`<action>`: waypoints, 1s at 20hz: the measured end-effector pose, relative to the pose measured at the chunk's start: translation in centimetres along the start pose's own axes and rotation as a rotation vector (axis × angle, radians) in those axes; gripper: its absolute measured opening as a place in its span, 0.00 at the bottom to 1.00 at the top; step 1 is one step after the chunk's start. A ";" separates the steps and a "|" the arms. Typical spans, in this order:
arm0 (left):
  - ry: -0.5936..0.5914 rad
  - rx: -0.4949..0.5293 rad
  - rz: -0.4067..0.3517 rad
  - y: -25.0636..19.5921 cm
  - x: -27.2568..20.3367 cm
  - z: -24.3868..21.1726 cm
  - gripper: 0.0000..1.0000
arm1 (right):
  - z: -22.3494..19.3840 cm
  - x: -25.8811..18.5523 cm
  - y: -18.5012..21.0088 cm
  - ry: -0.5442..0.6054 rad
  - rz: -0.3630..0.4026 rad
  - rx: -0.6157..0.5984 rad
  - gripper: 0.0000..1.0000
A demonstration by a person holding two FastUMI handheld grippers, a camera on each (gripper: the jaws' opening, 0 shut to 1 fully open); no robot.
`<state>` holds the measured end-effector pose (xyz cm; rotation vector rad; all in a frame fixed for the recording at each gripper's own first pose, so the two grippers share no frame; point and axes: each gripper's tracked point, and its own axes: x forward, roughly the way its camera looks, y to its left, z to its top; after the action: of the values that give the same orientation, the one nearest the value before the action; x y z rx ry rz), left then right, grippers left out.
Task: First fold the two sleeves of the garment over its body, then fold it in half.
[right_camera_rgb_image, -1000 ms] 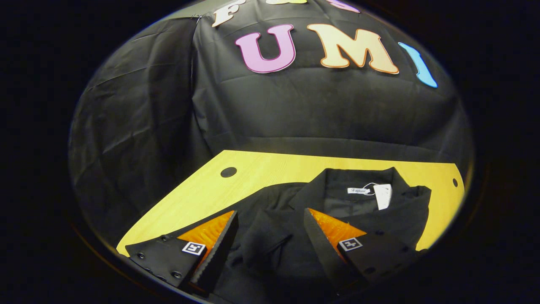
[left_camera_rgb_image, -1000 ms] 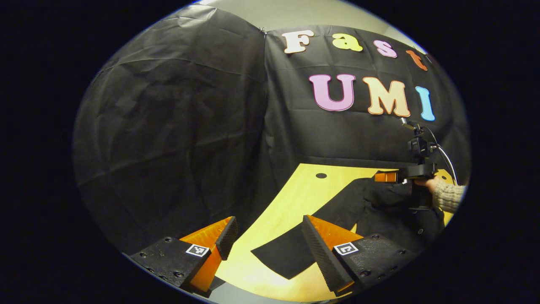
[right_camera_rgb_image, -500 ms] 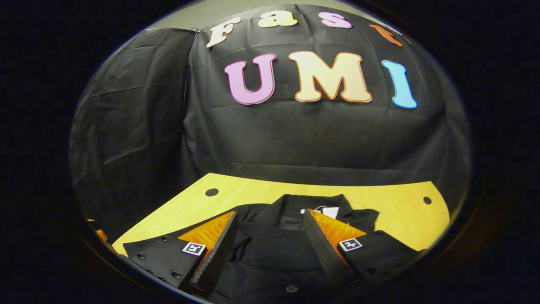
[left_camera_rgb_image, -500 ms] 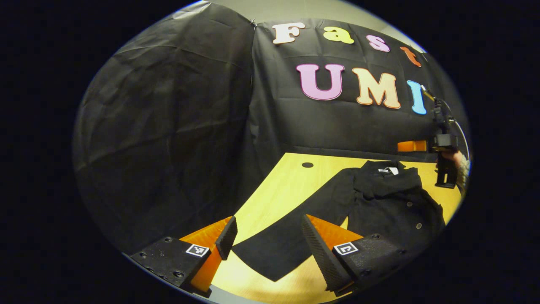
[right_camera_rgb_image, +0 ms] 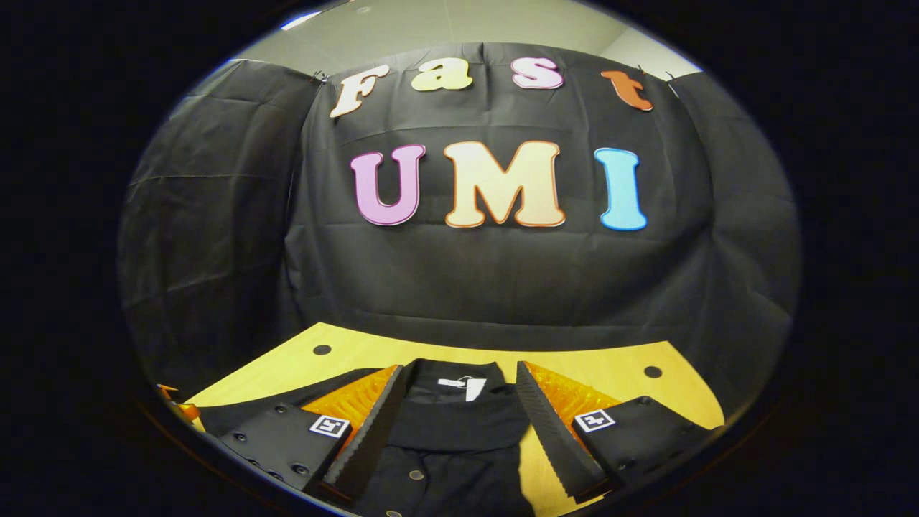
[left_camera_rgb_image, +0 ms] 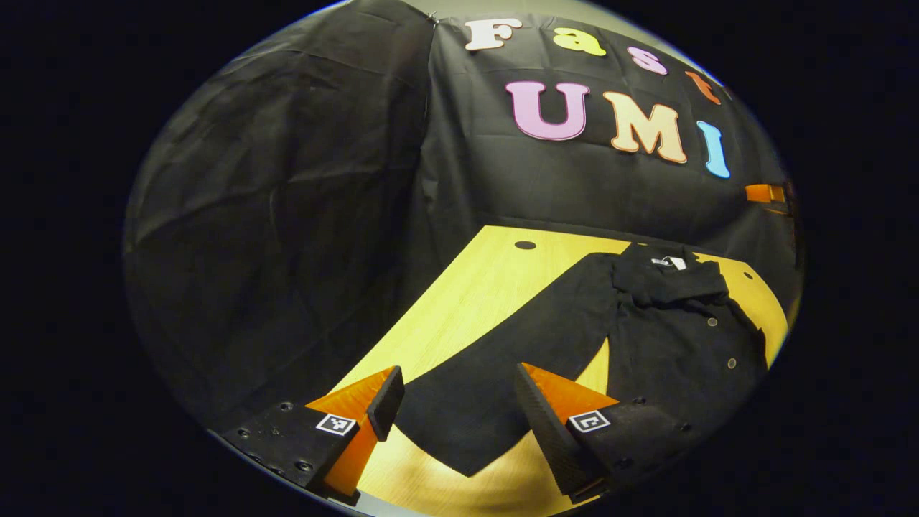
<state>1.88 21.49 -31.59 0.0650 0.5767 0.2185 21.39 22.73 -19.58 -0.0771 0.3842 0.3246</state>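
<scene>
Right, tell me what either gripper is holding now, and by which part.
Nothing is held. The left gripper hangs open above the garment's sleeve; the right gripper is open over its collar.

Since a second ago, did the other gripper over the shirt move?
Yes. In the left gripper view, the right gripper has gone up and to the right, from over the shirt to the edge of the picture beside the wall's letters.

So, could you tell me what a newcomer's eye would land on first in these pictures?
Probably the black garment spread on the bright yellow table, one sleeve stretched out flat toward the left gripper, whose open fingers frame the cuff. In the right gripper view, the right gripper hangs open above the collar and its white tag.
</scene>
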 end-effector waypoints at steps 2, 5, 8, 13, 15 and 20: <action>0.030 -0.012 0.005 0.1 0.5 -1.2 0.92 | -0.3 -1.1 -1.0 -0.002 -0.028 -0.009 0.97; 0.100 -0.030 0.000 -0.2 0.9 -3.2 0.92 | -1.2 -2.6 -2.0 0.016 -0.052 -0.018 0.97; 0.148 -0.042 -0.002 -0.5 1.3 -4.9 0.93 | -1.9 -3.4 -3.0 0.030 -0.086 -0.037 0.94; 0.205 -0.047 0.027 -0.1 1.4 -6.9 0.93 | -1.9 -4.7 -3.5 0.024 -0.108 -0.021 0.97; 0.207 -0.025 0.035 0.2 1.4 -7.2 0.93 | -1.8 -5.3 -4.0 0.020 -0.114 0.014 0.98; 0.191 -0.024 0.027 -0.1 1.2 -7.4 0.93 | -2.1 -6.1 -5.9 0.020 -0.142 0.043 0.99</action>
<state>-1.16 21.66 -38.43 0.0284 0.7640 0.2592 17.18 15.09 -19.08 -0.0655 0.4027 0.1755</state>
